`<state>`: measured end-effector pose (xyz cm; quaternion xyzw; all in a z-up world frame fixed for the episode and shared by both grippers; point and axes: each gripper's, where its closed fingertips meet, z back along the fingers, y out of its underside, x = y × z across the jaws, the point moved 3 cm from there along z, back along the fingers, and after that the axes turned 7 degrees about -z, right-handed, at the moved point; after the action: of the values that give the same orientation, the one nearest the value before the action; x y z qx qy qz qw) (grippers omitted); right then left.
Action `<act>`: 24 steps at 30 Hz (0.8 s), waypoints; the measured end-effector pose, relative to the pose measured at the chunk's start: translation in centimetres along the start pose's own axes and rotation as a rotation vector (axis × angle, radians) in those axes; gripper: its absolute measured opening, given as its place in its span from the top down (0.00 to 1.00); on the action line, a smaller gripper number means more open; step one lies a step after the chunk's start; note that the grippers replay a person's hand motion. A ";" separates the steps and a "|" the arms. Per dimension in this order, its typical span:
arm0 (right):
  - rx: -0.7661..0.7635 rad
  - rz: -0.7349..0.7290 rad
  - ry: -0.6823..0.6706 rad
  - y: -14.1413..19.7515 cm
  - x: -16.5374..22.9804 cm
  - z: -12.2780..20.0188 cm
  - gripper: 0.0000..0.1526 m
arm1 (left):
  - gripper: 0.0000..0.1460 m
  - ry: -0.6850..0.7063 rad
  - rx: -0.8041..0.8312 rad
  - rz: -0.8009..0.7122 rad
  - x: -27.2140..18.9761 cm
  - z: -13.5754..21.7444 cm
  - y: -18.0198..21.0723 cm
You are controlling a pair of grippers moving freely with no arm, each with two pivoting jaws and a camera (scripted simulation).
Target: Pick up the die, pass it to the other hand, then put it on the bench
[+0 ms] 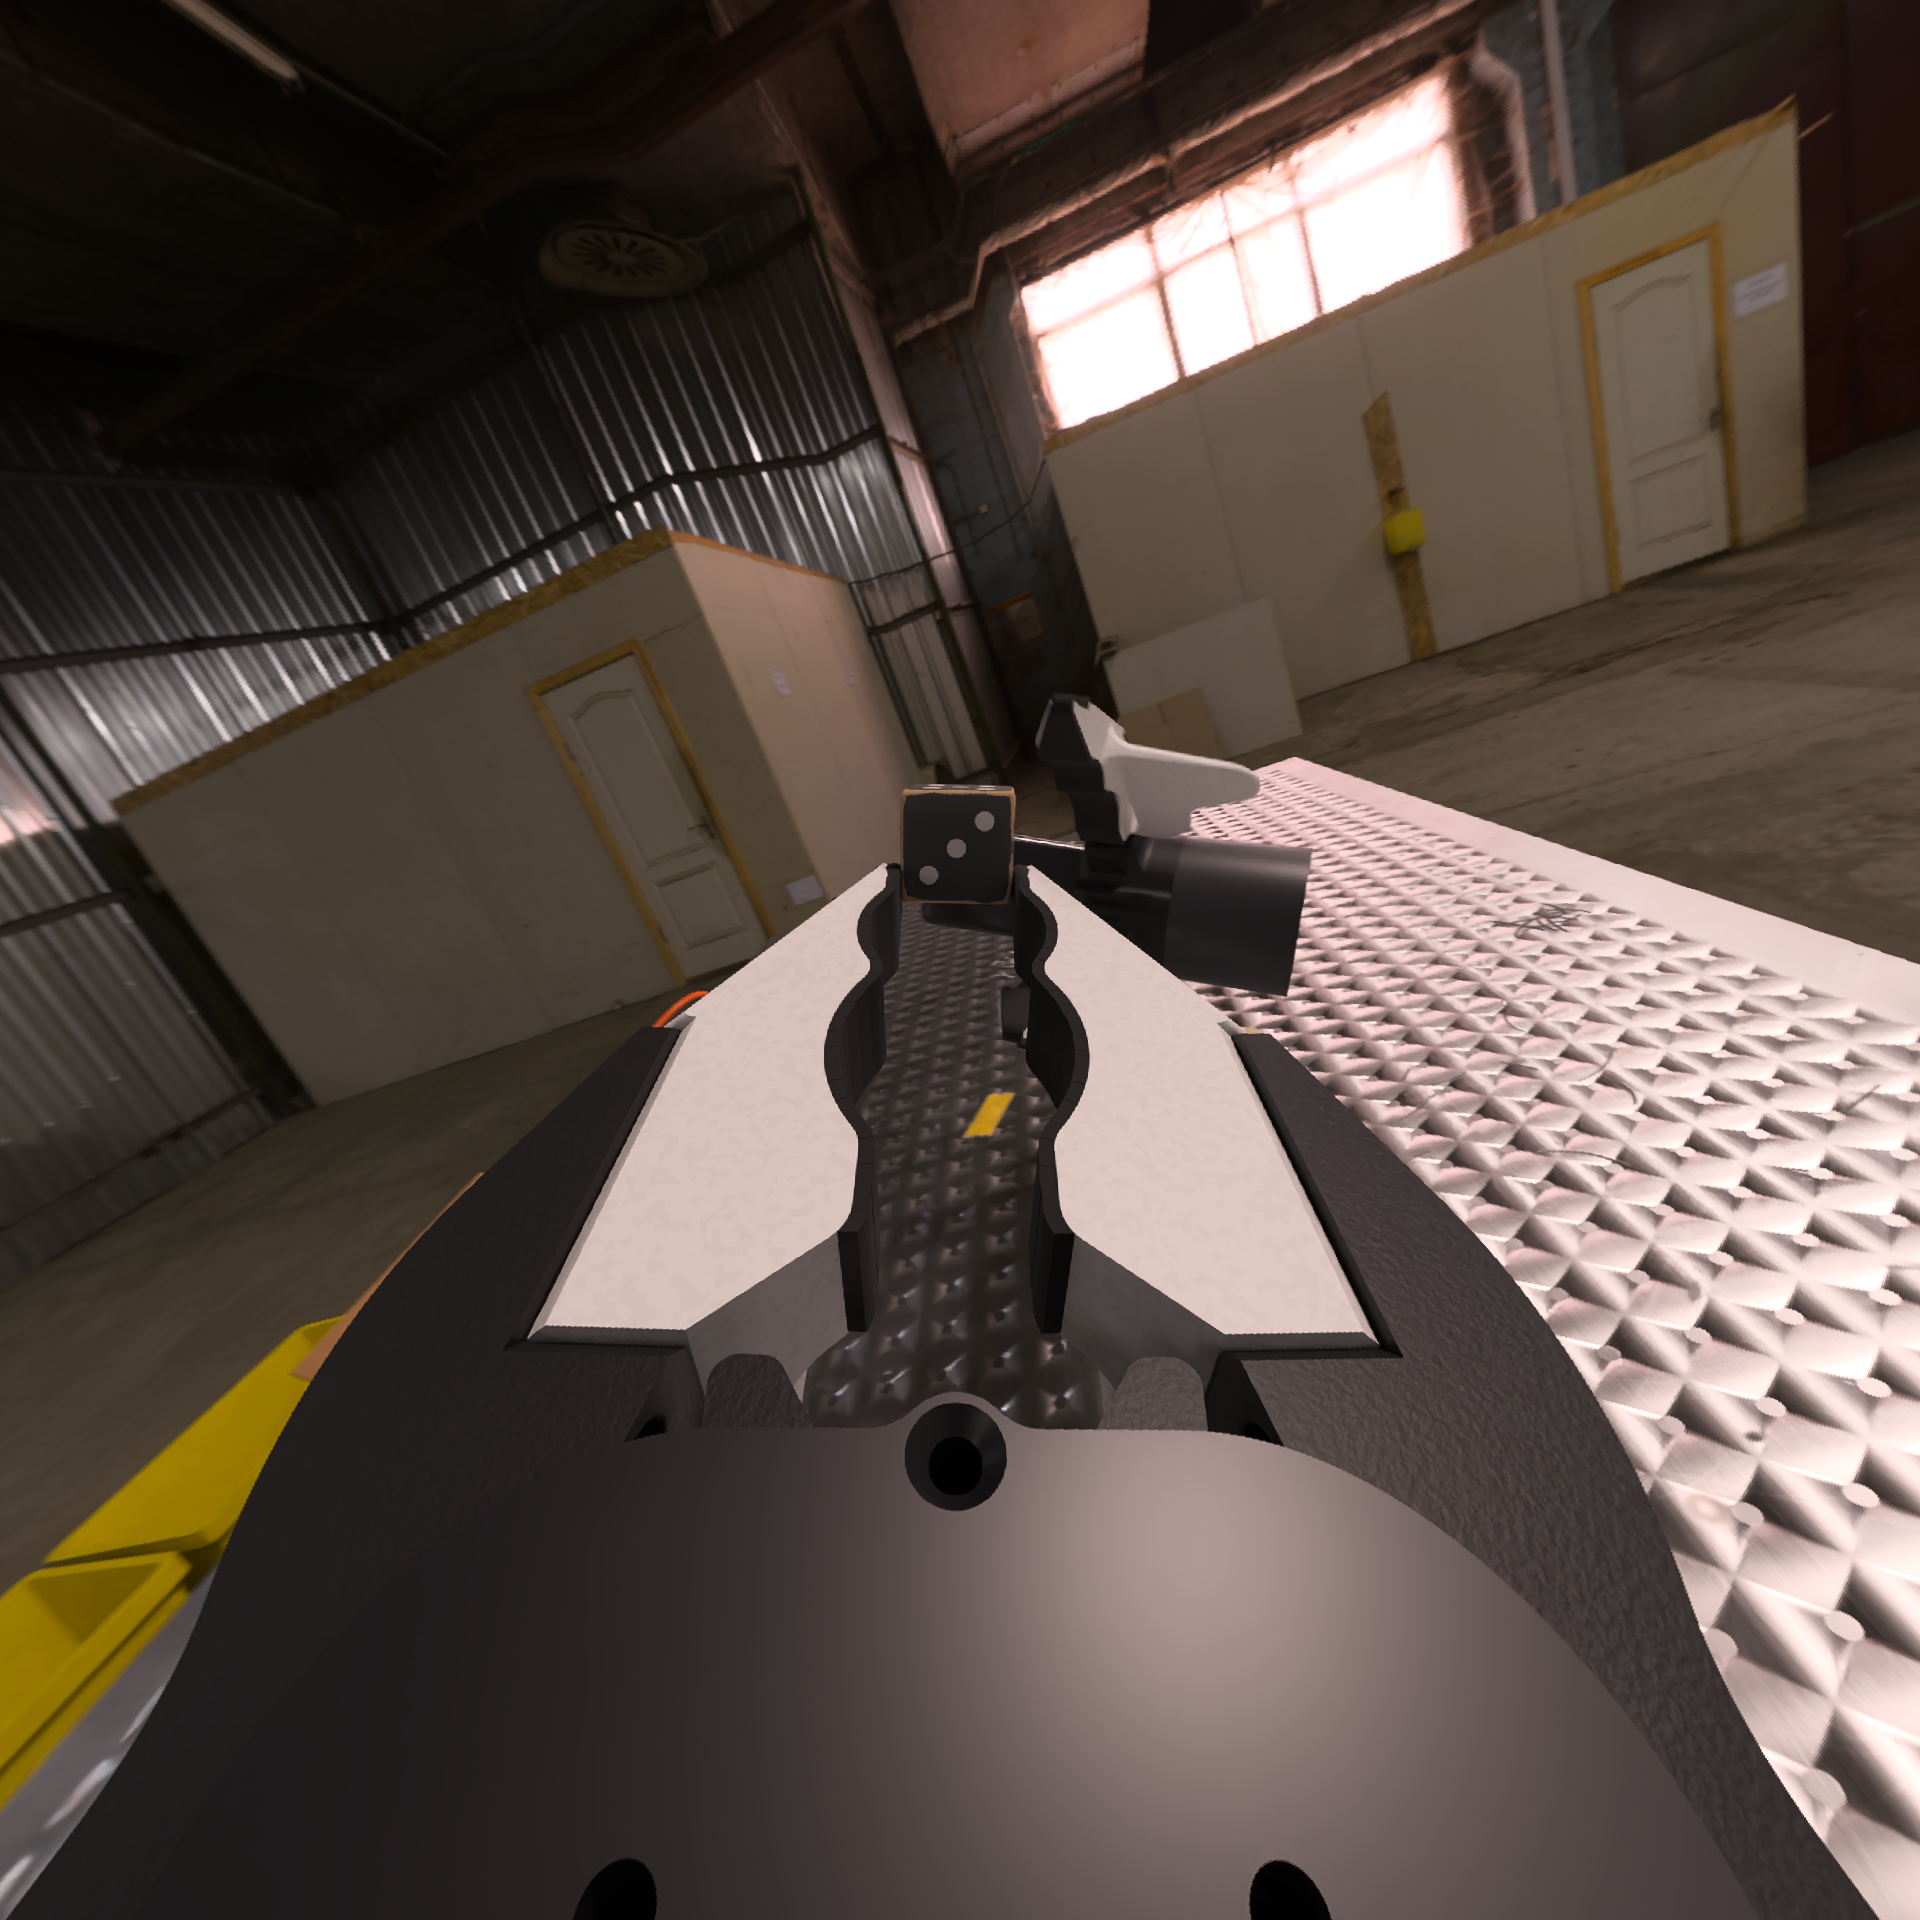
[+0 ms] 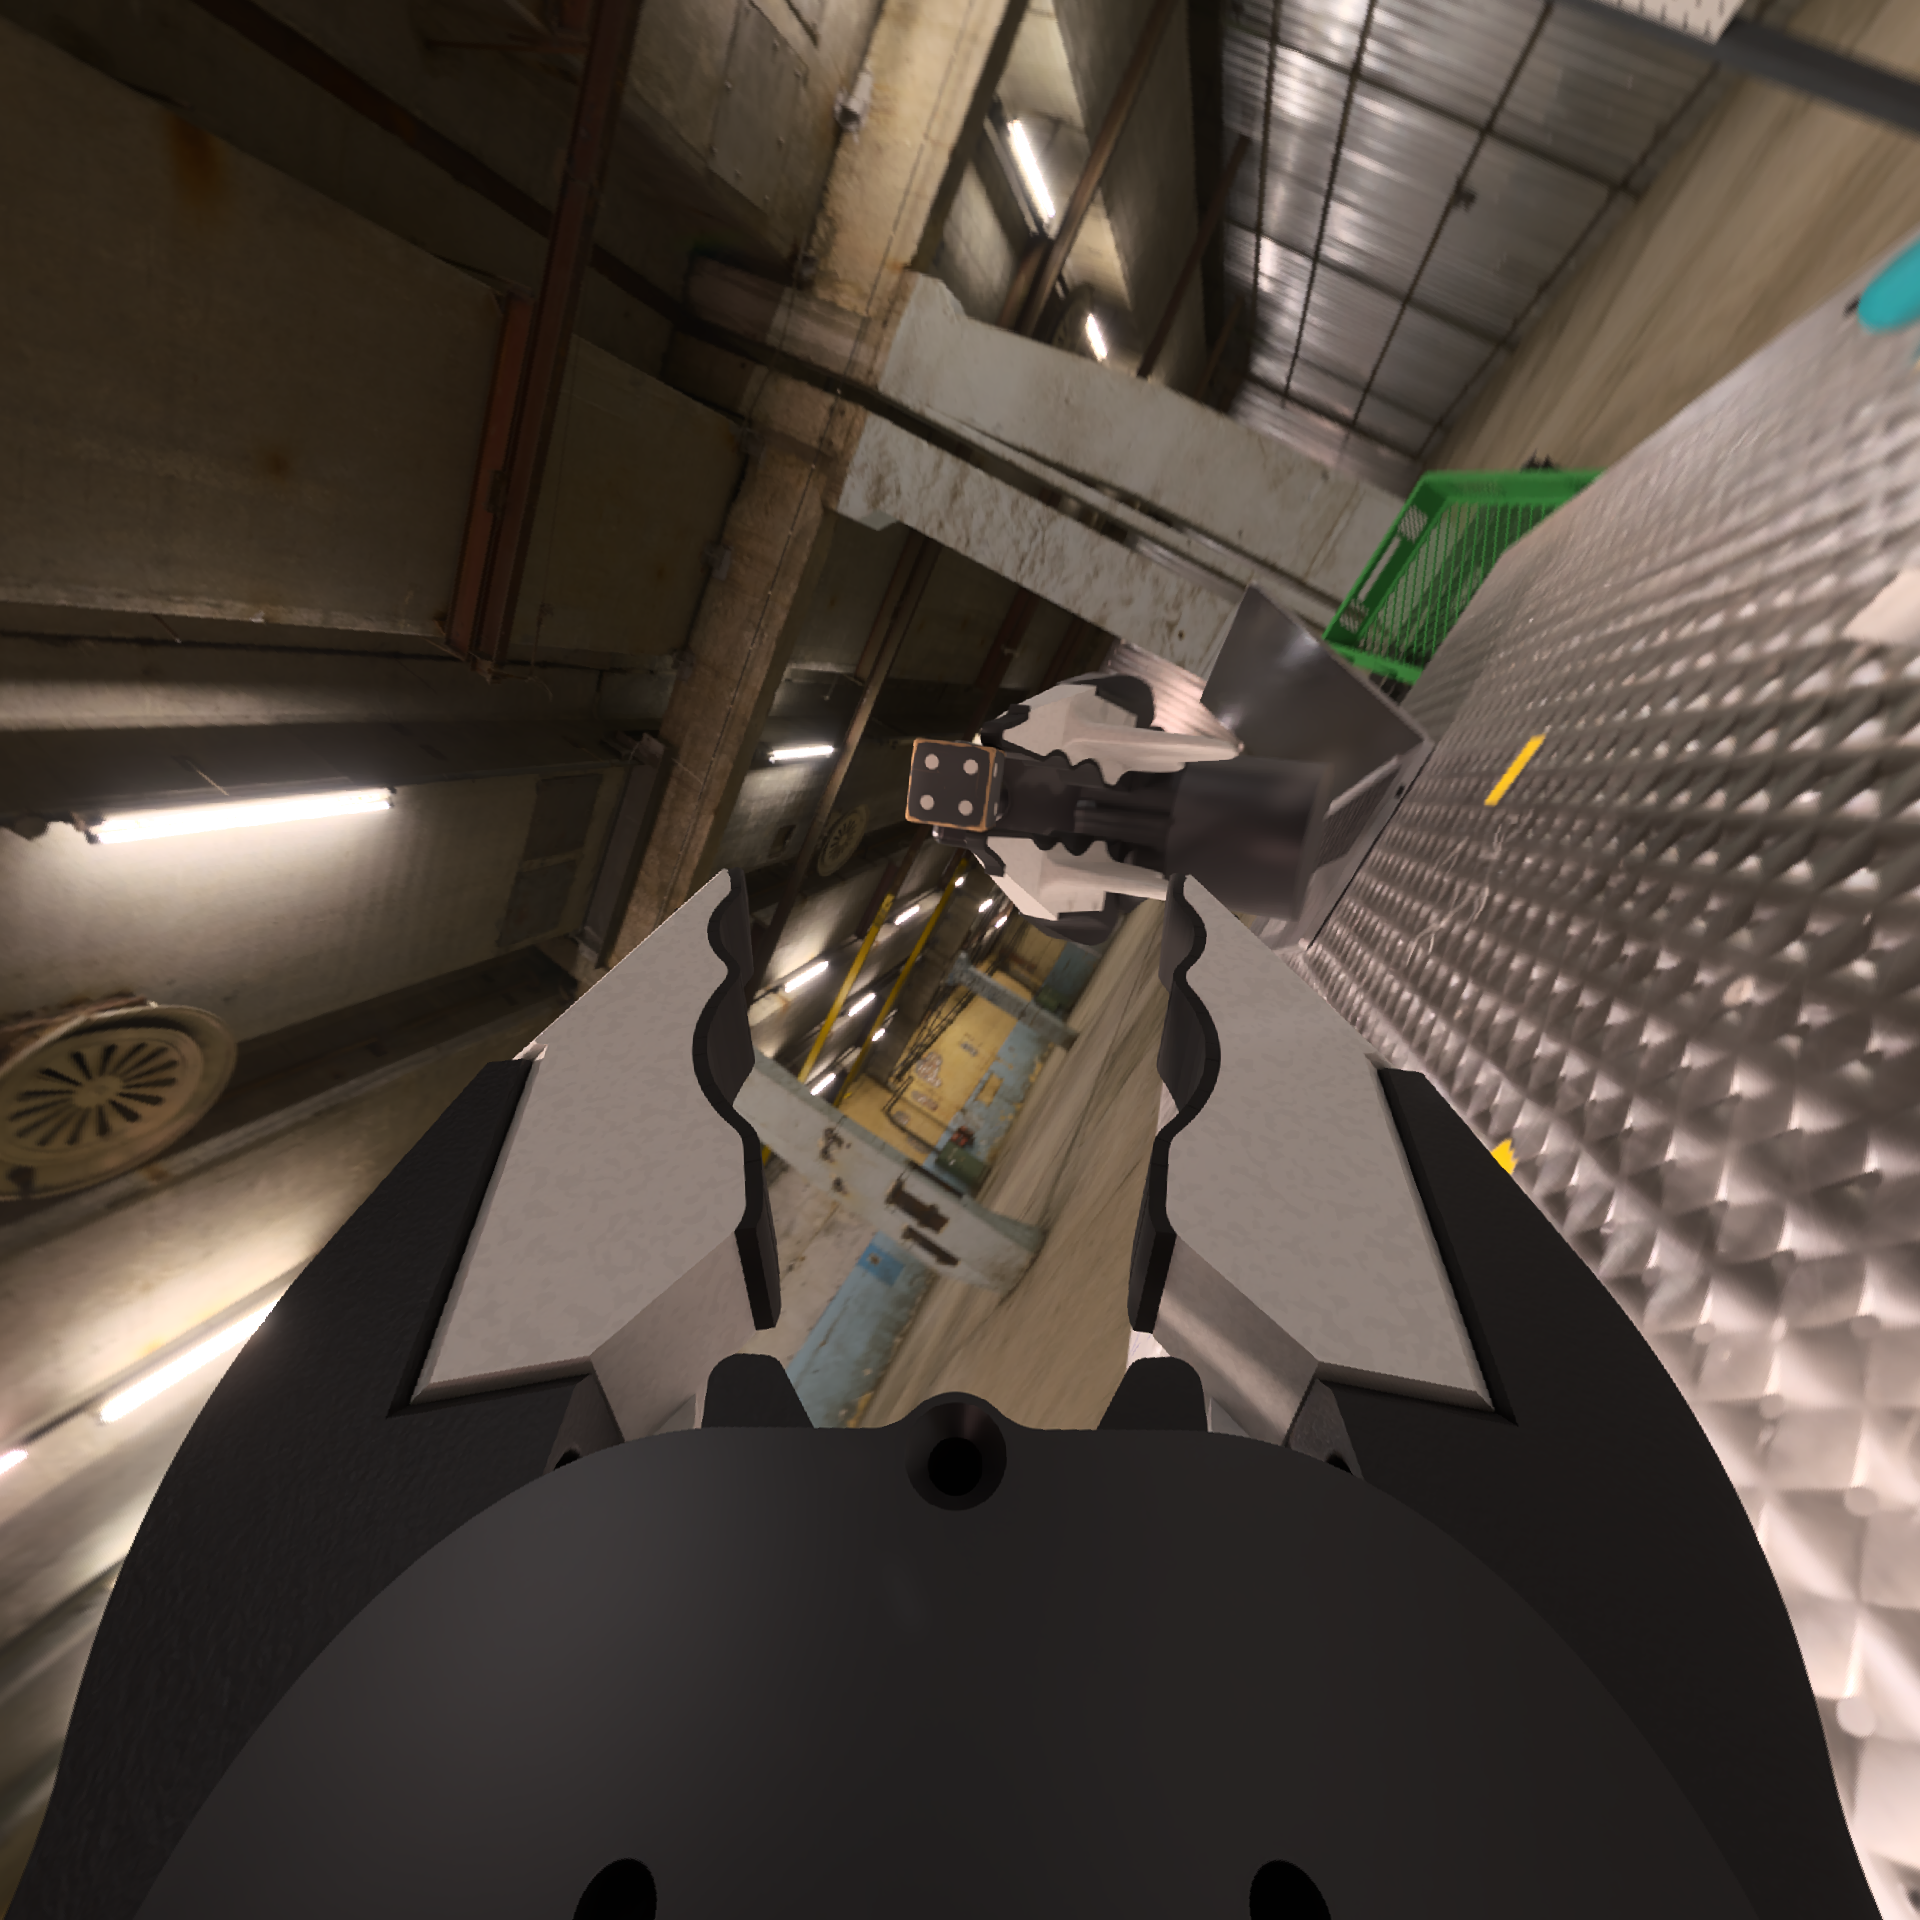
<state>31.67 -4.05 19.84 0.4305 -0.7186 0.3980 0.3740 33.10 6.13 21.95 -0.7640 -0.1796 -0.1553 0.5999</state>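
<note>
The die (image 1: pixel 956 847) is black with white pips and pale edges. My left gripper (image 1: pixel 956 885) is shut on it at the fingertips and holds it in the air above the embossed metal bench (image 1: pixel 1558 1143). In the right wrist view the die (image 2: pixel 951 787) sits just beyond my right gripper (image 2: pixel 956 902), which is open wide and empty and does not touch it. The left gripper (image 2: pixel 1013 802) shows there side-on, clamped on the die. The right gripper (image 1: pixel 1132 821) shows behind the die in the left wrist view.
The bench (image 2: pixel 1662 1039) runs along the right side. On it are a green mesh basket (image 2: pixel 1444 561), a shiny metal block (image 2: pixel 1309 686), a teal object (image 2: pixel 1886 296) and a small yellow strip (image 2: pixel 1515 769). A yellow bin (image 1: pixel 104 1590) sits at the lower left.
</note>
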 end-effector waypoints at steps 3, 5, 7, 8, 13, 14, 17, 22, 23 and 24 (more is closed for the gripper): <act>0.037 -0.056 0.029 0.6 -1.1 -0.3 0.50 | 0.86 0.040 0.003 0.018 -1.3 -1.2 2.1; 0.062 -0.072 0.057 0.9 -1.7 -0.5 0.52 | 0.86 0.066 0.028 0.005 -1.9 -1.5 2.7; 0.095 -0.085 0.074 1.1 -2.2 -0.8 0.55 | 0.86 0.079 0.042 -0.009 -2.3 -1.5 3.0; 0.109 -0.090 0.078 1.1 -2.4 -1.0 0.57 | 0.86 0.084 0.046 -0.010 -2.5 -1.5 3.2; 0.177 -0.090 0.106 1.7 -3.1 -1.8 0.80 | 0.86 0.090 0.082 -0.033 -2.9 -1.4 3.9; 0.180 -0.084 0.108 1.7 -3.0 -1.8 0.85 | 0.86 0.088 0.083 -0.033 -2.9 -1.3 4.0; 0.193 -0.020 0.165 1.5 -3.0 -1.4 0.86 | 0.86 0.079 0.112 -0.035 -3.1 -1.6 4.3; 0.157 0.165 0.347 -1.2 0.3 3.5 0.86 | 0.39 0.057 0.177 0.075 -3.4 -2.3 5.0; 0.141 0.225 0.425 -2.2 1.4 5.3 0.86 | 0.32 0.058 0.184 0.101 -3.5 -2.5 5.2; 0.121 0.292 0.517 -3.4 2.6 7.4 0.86 | 0.28 0.061 0.192 0.122 -3.7 -2.7 5.4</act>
<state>32.42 -12.55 19.99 0.2286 -0.6288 0.5859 0.4572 32.27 2.04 16.31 -0.7075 -0.1282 -0.1237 0.6839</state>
